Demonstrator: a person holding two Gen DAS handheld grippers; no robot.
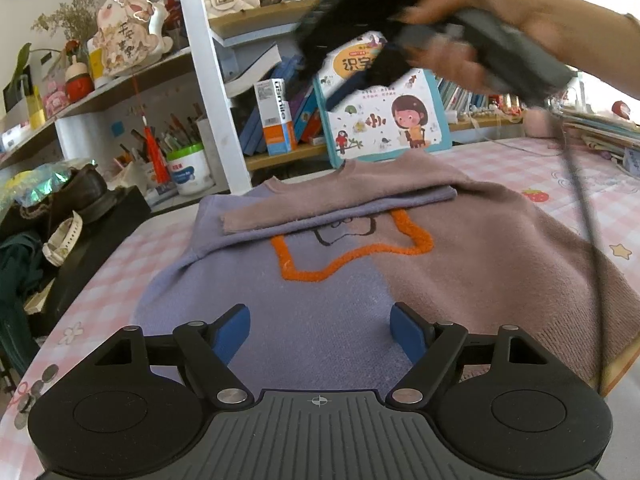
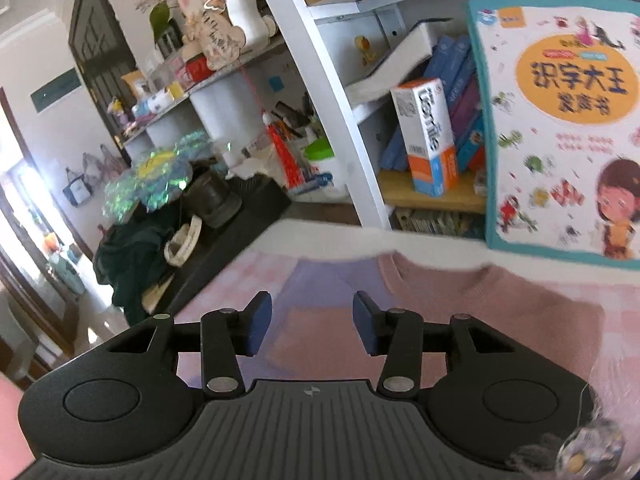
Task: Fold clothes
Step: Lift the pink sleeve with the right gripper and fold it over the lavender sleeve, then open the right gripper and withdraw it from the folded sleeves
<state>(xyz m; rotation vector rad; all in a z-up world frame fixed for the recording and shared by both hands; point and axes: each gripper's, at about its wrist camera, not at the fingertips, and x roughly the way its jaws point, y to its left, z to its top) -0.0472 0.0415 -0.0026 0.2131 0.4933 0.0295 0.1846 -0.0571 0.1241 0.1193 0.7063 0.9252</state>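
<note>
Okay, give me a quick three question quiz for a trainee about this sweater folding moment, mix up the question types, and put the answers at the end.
1. True or false: the left gripper is clamped on the sweater.
2. Which part of the sweater lies folded across its chest? A) hem B) sleeve C) collar
3. What colour is the star outline on the sweater's front?

Key: 1 false, its fingers stand apart with nothing between them. 2 B. 3 orange.
</note>
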